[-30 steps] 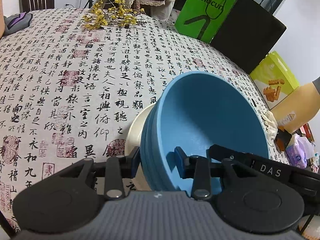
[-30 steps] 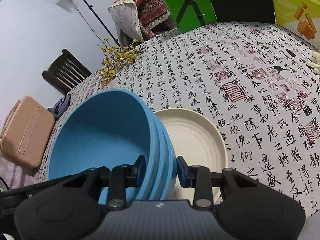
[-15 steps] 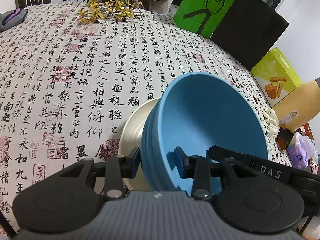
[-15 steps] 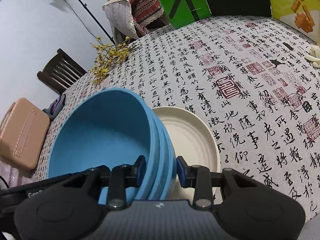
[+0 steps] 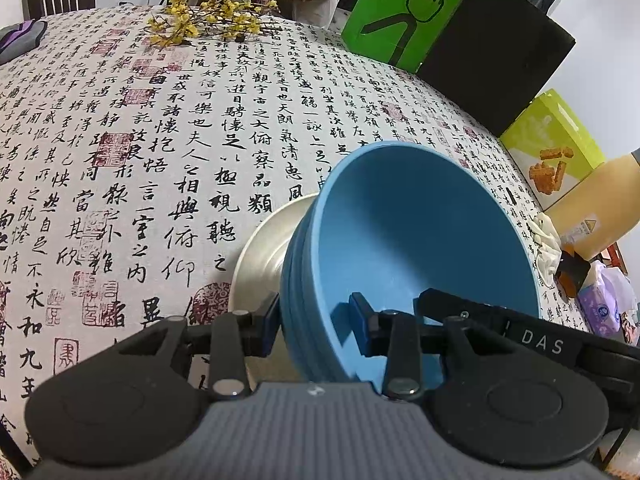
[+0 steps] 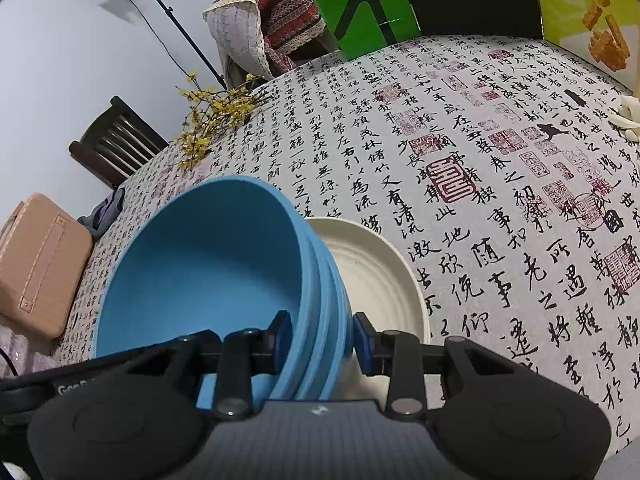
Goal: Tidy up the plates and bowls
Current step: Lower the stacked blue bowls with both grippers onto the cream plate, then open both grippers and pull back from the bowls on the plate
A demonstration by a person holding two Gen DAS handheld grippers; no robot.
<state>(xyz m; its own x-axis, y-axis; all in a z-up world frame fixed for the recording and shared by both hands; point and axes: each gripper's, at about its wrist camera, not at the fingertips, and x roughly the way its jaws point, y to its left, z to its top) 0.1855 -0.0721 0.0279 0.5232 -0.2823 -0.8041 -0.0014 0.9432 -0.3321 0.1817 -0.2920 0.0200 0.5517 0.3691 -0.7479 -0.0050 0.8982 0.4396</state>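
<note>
A stack of several nested blue bowls point(image 5: 420, 248) point(image 6: 200, 272) is over a cream plate point(image 5: 264, 248) point(image 6: 372, 276) on the calligraphy tablecloth. My left gripper point(image 5: 316, 322) is shut on the stack's near rim, one pad outside and one inside. On the opposite side my right gripper point(image 6: 322, 332) is shut on the rim in the same way. Its black body point(image 5: 520, 332) reaches into the bowl in the left wrist view. Whether the stack's base rests on the plate is hidden.
At the table's far side lie yellow flower sprigs point(image 5: 208, 24), with a green bag point(image 5: 404, 12), a black bag point(image 5: 492, 52) and a lime snack box point(image 5: 556, 148) beyond. A pink case point(image 6: 36, 260) sits at the left edge. Chairs stand behind the table.
Both grips on the blue bowls are unchanged. The views have only drifted slightly, and the plate shows a little less beside the stack.
</note>
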